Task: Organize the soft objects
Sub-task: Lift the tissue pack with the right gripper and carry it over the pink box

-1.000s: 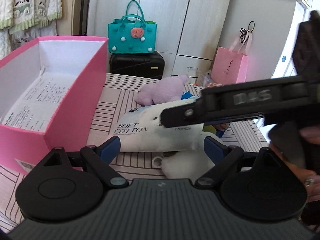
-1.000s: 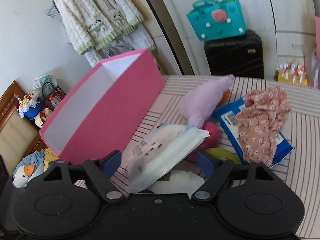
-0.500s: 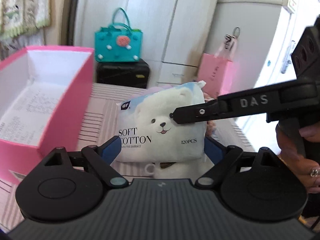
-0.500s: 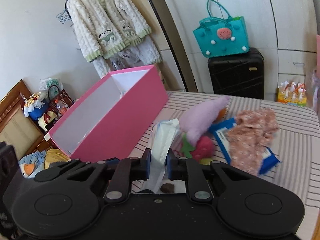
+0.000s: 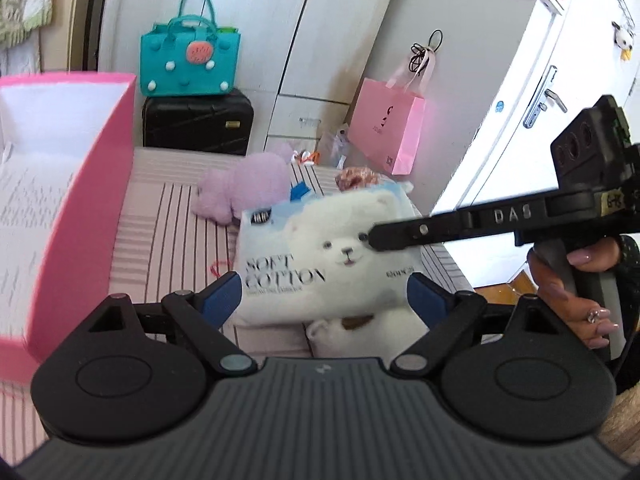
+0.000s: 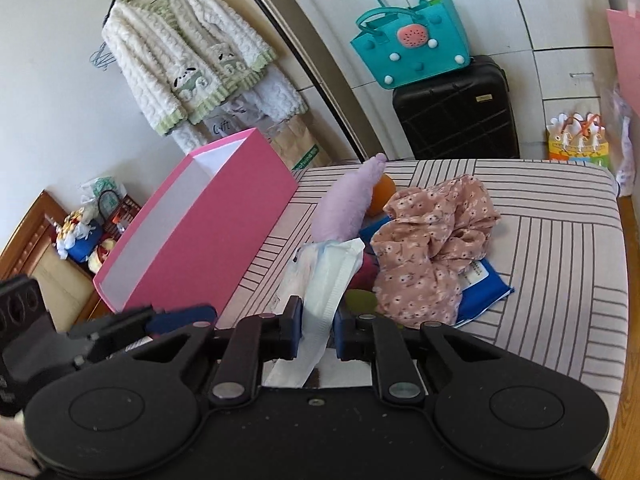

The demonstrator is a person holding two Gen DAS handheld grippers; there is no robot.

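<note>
Right wrist view — floral cloth (image 6: 430,240) and purple plush (image 6: 348,204) crowd pink box (image 6: 208,236).

Bright, even daylight fills the room in both fisheye views. The left wrist view is motion-blurred, smearing the lettering on the white bear-printed tissue pack (image 5: 320,264). The right wrist view is sharper. Straight edges bow outward, and corners darken.

Striped bed (image 6: 560,264): pink box (image 6: 208,232), purple plush (image 6: 344,208) (lying flat).
</note>
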